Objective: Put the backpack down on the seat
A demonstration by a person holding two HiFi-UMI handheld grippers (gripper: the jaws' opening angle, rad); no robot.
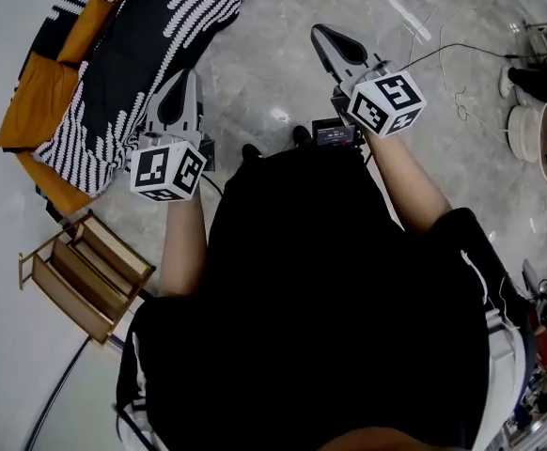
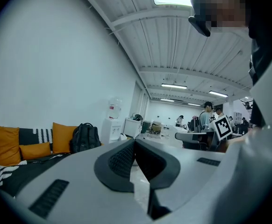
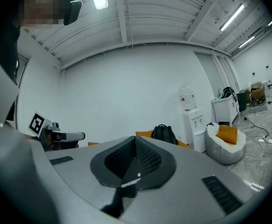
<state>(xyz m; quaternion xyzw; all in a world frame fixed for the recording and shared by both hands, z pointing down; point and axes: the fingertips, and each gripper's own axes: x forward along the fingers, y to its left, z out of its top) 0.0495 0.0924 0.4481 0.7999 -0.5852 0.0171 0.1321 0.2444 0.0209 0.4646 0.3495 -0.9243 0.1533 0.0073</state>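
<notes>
Task's thing: the backpack (image 2: pixel 85 136) stands on the sofa (image 1: pixel 31 111) at its far end, just beside an orange cushion (image 2: pixel 61 136) and near a water dispenser (image 2: pixel 113 120).
Backpack attitude: upright, long axis vertical, back towards the wall; no strap can be made out at this range.
Left tool (image 2: pixel 135 146): jaws fully together, nothing between the pads.
Right tool (image 3: pixel 137 146): jaws fully together, with no part of the backpack in them. A small pale toothed strip shows at the seam below the pads; what it is cannot be told.
Bearing from left tool: the backpack lies ahead and to the left of the jaw line, well apart.
Bearing from right tool: the backpack lies ahead, just right of the jaw line and showing above the pads, also well apart.
Nearer hand: in the head view the left tool (image 1: pixel 189 78) hangs at the edge of the striped blanket (image 1: pixel 114 92) on the sofa, while the right tool (image 1: pixel 322 34) is out over the bare floor (image 1: pixel 273 73). The left is judged nearer to the seat.
Head view limit: the backpack cannot be picked out there.
Task standing: judged complete, with the backpack resting on the seat and free of both tools.
Next move: none is required for placement. Any re-grip would suit the left side, reaching along the sofa towards the top of the backpack.
</notes>
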